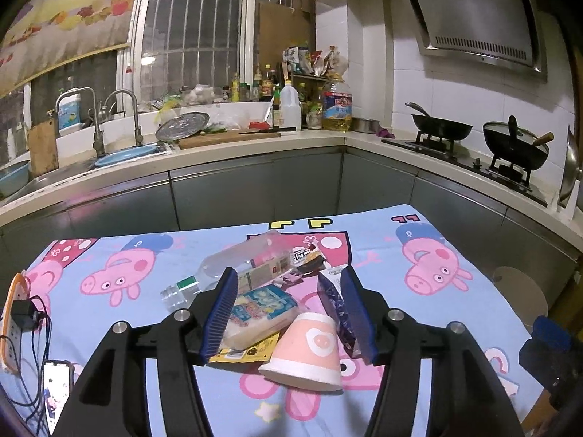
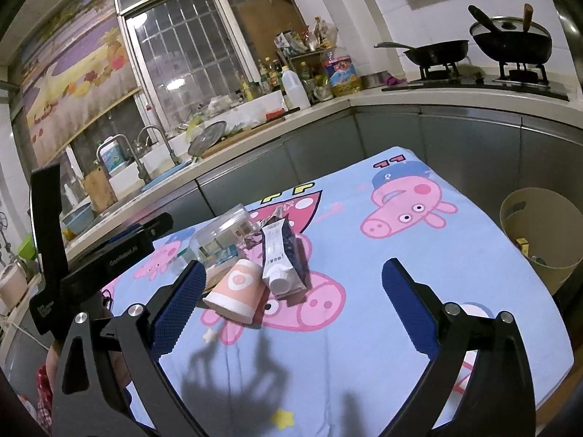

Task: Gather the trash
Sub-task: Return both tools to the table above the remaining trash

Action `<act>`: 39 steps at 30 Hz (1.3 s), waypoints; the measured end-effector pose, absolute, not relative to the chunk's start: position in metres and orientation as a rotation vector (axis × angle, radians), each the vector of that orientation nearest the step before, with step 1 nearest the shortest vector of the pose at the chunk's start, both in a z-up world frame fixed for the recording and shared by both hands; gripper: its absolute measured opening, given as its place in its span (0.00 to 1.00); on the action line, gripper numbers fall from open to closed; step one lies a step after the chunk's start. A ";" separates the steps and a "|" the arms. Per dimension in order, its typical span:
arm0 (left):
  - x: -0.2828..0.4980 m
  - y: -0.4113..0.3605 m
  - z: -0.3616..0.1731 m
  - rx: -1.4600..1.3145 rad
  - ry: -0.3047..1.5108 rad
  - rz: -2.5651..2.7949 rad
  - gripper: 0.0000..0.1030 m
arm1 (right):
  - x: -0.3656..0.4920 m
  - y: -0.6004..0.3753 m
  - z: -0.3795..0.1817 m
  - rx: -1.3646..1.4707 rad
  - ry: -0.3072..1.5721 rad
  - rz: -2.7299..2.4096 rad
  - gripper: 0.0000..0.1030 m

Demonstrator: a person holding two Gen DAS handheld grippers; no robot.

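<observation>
A pile of trash lies mid-table on the pig-print cloth (image 1: 419, 302). It holds a tipped pink paper cup (image 1: 302, 357), a tissue packet (image 1: 262, 313), a yellow wrapper (image 1: 242, 356), a clear plastic bottle (image 1: 237, 266) and a dark blue carton (image 1: 333, 309). My left gripper (image 1: 288, 273) is open, its blue pads on either side of the pile and pressing nothing. My right gripper (image 2: 294, 265) stands wide open short of the cup (image 2: 237, 291) and the upright carton (image 2: 288, 255), with nothing between its pads. A beige bin (image 2: 539, 233) stands off the table's right edge.
A power strip with a plugged charger (image 1: 14, 320) and a phone (image 1: 54, 389) lie at the table's left edge. Behind runs an L-shaped counter (image 1: 255, 153) with a sink, bottles and a stove carrying two woks (image 1: 513, 145). The left gripper's black body (image 2: 109, 255) shows at left.
</observation>
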State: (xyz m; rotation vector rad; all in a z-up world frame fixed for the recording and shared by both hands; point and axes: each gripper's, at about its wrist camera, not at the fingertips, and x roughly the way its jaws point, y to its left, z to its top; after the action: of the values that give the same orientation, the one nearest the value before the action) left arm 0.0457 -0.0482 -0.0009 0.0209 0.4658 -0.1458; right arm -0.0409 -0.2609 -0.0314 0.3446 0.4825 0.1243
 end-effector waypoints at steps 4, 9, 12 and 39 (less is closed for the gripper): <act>0.045 -0.046 -0.001 0.021 0.474 -0.141 0.59 | -0.042 -0.262 -0.033 0.347 0.487 0.126 0.93; 0.045 -0.048 -0.002 0.026 0.490 -0.146 0.61 | -0.042 -0.262 -0.034 0.348 0.487 0.127 0.93; 0.044 -0.049 -0.003 0.028 0.496 -0.148 0.62 | -0.044 -0.261 -0.036 0.355 0.488 0.127 0.93; 0.048 -0.060 -0.017 0.106 0.609 -0.098 0.96 | -0.041 -0.284 -0.058 0.446 0.537 0.103 0.93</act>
State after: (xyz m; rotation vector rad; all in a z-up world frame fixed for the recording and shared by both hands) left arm 0.0476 -0.0601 -0.0172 0.1060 0.6086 -0.0985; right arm -0.0411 -0.2836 -0.0576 0.4461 0.5371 0.1028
